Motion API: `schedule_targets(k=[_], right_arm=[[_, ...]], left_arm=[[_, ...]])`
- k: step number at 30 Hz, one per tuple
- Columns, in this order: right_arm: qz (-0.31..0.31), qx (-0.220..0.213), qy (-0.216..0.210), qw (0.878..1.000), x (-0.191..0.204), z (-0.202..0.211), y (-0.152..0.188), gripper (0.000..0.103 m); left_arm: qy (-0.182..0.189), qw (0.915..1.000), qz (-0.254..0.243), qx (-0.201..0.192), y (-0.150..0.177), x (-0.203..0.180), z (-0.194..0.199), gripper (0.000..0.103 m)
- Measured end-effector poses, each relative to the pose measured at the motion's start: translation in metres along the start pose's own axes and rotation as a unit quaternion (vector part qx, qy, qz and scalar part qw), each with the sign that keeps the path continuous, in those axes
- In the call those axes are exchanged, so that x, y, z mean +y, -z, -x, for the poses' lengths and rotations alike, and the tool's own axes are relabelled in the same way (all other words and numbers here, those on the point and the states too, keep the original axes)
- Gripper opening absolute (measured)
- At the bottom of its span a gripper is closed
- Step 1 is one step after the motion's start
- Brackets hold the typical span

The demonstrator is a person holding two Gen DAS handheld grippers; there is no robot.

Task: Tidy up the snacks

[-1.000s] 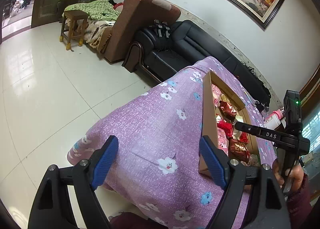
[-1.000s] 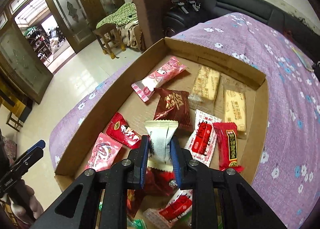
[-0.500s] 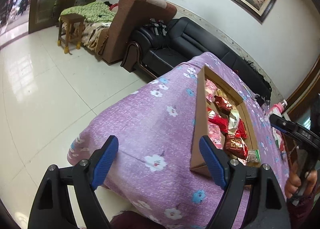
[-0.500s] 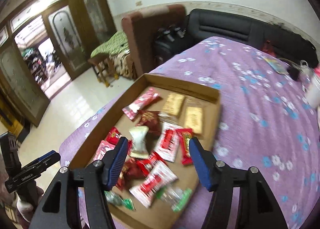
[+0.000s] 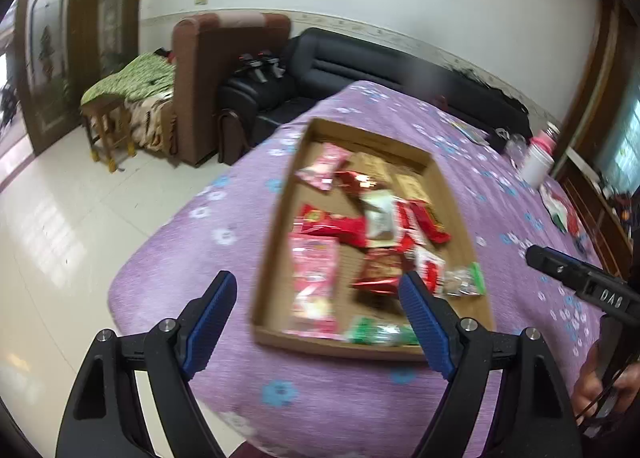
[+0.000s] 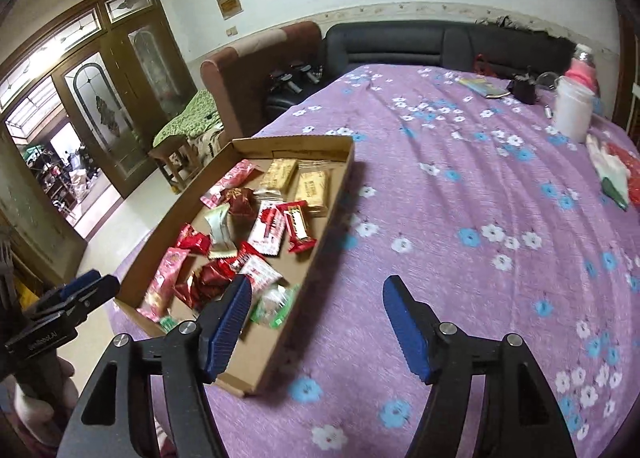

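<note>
A: Right wrist view, entry: right gripper (image 6: 316, 322) hangs above the near edge of the cardboard tray (image 6: 340, 193), fingers spread wide, nothing between them. Left gripper (image 5: 316, 322), seen by its own camera, is likewise spread and empty, held over the tray's near-left corner.

B: Where do the snacks sit?

A: All inside the tray, which lies on the purple floral tablecloth (image 6: 460, 217). White packet (image 6: 219, 227) rests mid-tray, touching the red ones around it.

B: Count?

A: Two tan biscuit packs (image 6: 312, 185) side by side at the far end. One white packet. One dark red pouch (image 6: 239, 199) beside it. Two red-and-white bars (image 6: 296, 223) near the right wall. Two pink packets, one far-left (image 6: 232, 179), one near-left (image 6: 166, 272). Clear-and-green wrappers (image 6: 276, 304) at the near end, two or three; blur prevents a firm number. Remaining red packets overlap, perhaps four.

B: Step in hand?

A: Judgement: between picks. Neither hand carries anything, and the near half is a jumble.

B: Next move?

A: Likely choose one top-lying packet, descend with the jaws straddling its short width, and avoid snagging its neighbours.
</note>
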State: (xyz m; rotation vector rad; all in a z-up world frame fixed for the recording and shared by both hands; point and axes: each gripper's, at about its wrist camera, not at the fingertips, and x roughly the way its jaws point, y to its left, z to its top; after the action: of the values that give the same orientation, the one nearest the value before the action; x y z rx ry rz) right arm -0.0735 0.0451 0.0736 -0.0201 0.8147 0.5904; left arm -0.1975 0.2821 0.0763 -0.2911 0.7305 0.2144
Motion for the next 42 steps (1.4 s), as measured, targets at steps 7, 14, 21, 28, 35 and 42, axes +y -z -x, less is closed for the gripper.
schedule_targets(k=[7, 14, 21, 28, 35, 42], right_arm=[[0.024, -0.027, 0.035, 0.999, -0.010, 0.022, 0.026, 0.081], [0.016, -0.046, 0.054, 0.997, -0.031, 0.040, 0.042, 0.084], [0.009, -0.052, 0.058, 0.997, -0.045, 0.050, 0.058, 0.084], [0.023, -0.068, 0.059, 0.996, -0.037, 0.059, 0.062, 0.085], [0.051, -0.057, 0.047, 0.996, -0.012, 0.050, 0.064, 0.086], [0.098, -0.035, 0.028, 0.994, 0.023, 0.033, 0.074, 0.086]], left_arm=[[-0.021, 0.9985, -0.050, 0.010, 0.001, -0.050, -0.005, 0.083], [-0.044, 0.9964, -0.067, 0.028, 0.007, -0.074, -0.013, 0.083], [-0.071, 0.9945, -0.076, -0.015, 0.007, -0.092, 0.002, 0.083], [-0.140, 0.9720, -0.062, -0.179, 0.004, -0.093, 0.060, 0.103], [-0.113, 0.9830, -0.043, -0.138, -0.002, -0.073, 0.050, 0.103], [-0.085, 0.9883, -0.047, -0.118, 0.006, -0.068, 0.043, 0.103]])
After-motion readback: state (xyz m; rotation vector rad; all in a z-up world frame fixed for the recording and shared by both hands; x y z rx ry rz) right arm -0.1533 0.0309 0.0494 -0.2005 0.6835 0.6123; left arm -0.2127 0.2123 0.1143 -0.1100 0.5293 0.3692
